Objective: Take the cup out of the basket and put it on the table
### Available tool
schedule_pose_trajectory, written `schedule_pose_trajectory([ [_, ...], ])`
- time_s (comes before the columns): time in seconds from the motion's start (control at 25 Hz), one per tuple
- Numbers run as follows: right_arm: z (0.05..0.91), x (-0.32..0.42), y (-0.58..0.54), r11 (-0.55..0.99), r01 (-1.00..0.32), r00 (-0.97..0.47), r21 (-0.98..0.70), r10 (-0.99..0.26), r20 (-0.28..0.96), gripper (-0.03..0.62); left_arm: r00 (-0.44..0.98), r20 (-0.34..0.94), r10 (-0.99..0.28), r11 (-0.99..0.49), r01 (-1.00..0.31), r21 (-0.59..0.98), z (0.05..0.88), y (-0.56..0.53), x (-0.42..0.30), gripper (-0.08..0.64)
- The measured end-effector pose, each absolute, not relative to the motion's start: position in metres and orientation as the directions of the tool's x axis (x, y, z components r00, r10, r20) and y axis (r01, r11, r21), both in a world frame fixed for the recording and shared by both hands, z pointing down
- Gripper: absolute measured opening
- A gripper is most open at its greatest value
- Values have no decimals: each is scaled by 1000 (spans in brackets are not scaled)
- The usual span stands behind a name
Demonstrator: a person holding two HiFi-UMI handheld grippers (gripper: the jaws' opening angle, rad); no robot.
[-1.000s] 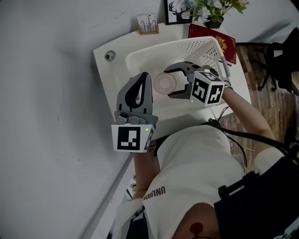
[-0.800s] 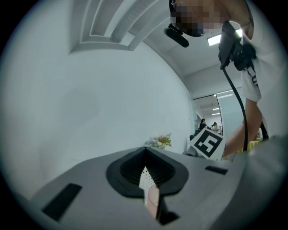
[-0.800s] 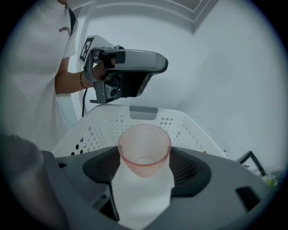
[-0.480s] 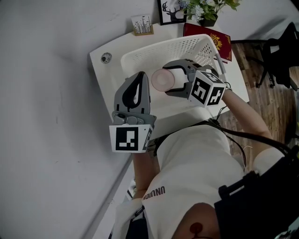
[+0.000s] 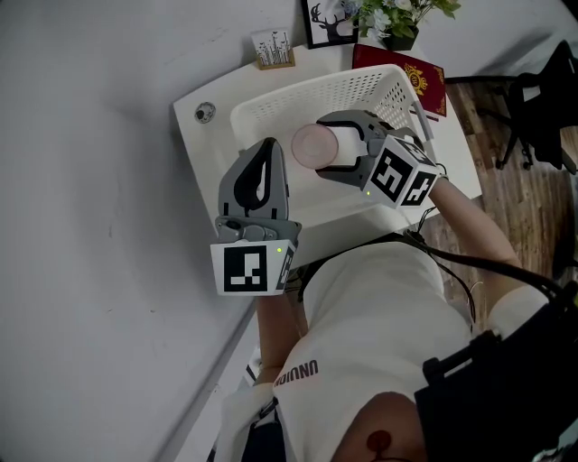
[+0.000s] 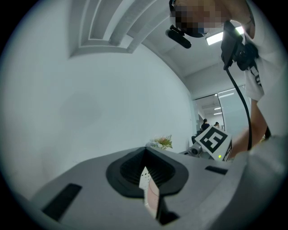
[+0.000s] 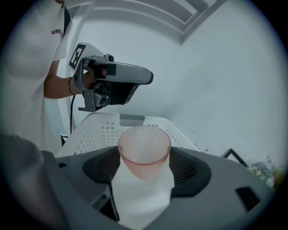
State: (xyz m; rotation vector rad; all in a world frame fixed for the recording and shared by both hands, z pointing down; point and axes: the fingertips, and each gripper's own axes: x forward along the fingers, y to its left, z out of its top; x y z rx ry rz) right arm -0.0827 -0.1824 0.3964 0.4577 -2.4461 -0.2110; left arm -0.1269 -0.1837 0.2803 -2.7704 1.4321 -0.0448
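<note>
On the white table (image 5: 203, 149), against the wall: a white perforated basket (image 5: 298, 95), taking up most of the tabletop.

- Cup (image 5: 314, 146) – pink, translucent, dimpled. It is held over the near left part of the basket, not set on the table. In the right gripper view the cup (image 7: 144, 150) sits between the two jaws, its open mouth turned away from the gripper body, with the basket (image 7: 101, 130) behind it.
- Right gripper (image 5: 336, 147) – jaws clamped on the cup's sides, one on each side; it reaches in from the right, with its marker cube on the near side.
- Left gripper (image 5: 268, 152) – jaws pressed together with nothing between them. It hangs just left of the cup, at the basket's near left edge. Its own view (image 6: 146, 173) shows the tips meeting, and the right gripper view shows it (image 7: 144, 77) beyond the basket.
- Far edge of the table: a red book (image 5: 411, 72) at the basket's far right corner, a framed picture (image 5: 327, 23), a potted plant (image 5: 393, 18) and a small card stand (image 5: 274, 47).
- Far left corner of the table: a small round fitting (image 5: 206, 112).
</note>
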Motion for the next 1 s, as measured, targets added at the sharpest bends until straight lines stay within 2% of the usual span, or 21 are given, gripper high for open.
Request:
schedule_pose_trajectory([
  [0.4, 375, -73, -192, 880, -388, -739, 275, -475, 477, 359, 552, 12, -834, -552, -833, -17, 280, -185, -128, 12],
  [1.0, 339, -66, -199, 827, -502, -745, 253, -562, 359, 359, 525, -2, -851, -525, -851, -5, 274, -186, -131, 12],
])
